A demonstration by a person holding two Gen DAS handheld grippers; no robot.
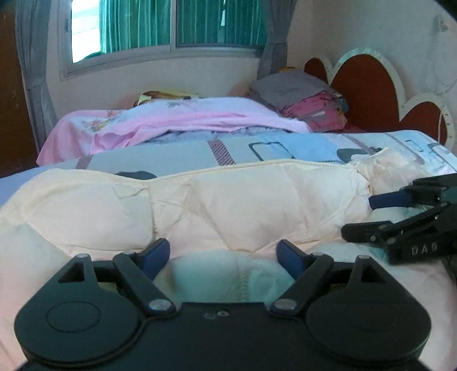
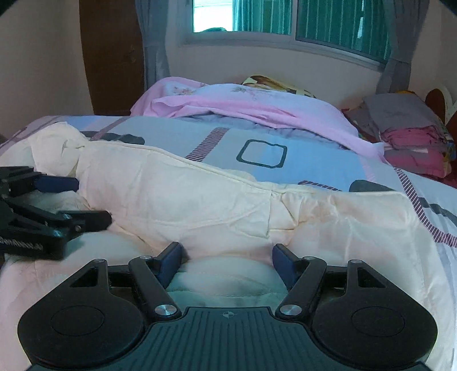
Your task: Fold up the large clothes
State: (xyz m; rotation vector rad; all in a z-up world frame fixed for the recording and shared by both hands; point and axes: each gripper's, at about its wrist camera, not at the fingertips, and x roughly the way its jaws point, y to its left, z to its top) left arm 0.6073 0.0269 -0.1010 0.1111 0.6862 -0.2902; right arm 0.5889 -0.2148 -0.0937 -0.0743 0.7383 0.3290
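A large cream quilted duvet (image 1: pixel 228 205) lies in a folded heap across the bed; it also fills the right wrist view (image 2: pixel 228 199). My left gripper (image 1: pixel 223 256) is open, its blue-padded fingers spread just above the near cream fabric, holding nothing. My right gripper (image 2: pixel 228 258) is open too, low over the near fold. Each gripper shows in the other's view: the right one (image 1: pixel 371 214) at the right edge, the left one (image 2: pixel 85 202) at the left edge, both with fingers spread over the duvet.
A light blue patterned bedsheet (image 1: pixel 285 148) covers the bed beyond the duvet. A pink blanket (image 1: pixel 171 122) lies crumpled behind. A stack of folded clothes (image 1: pixel 308 97) sits by the red scalloped headboard (image 1: pixel 368 94). A window (image 1: pixel 182 25) and a brown door (image 2: pixel 111 57) are behind.
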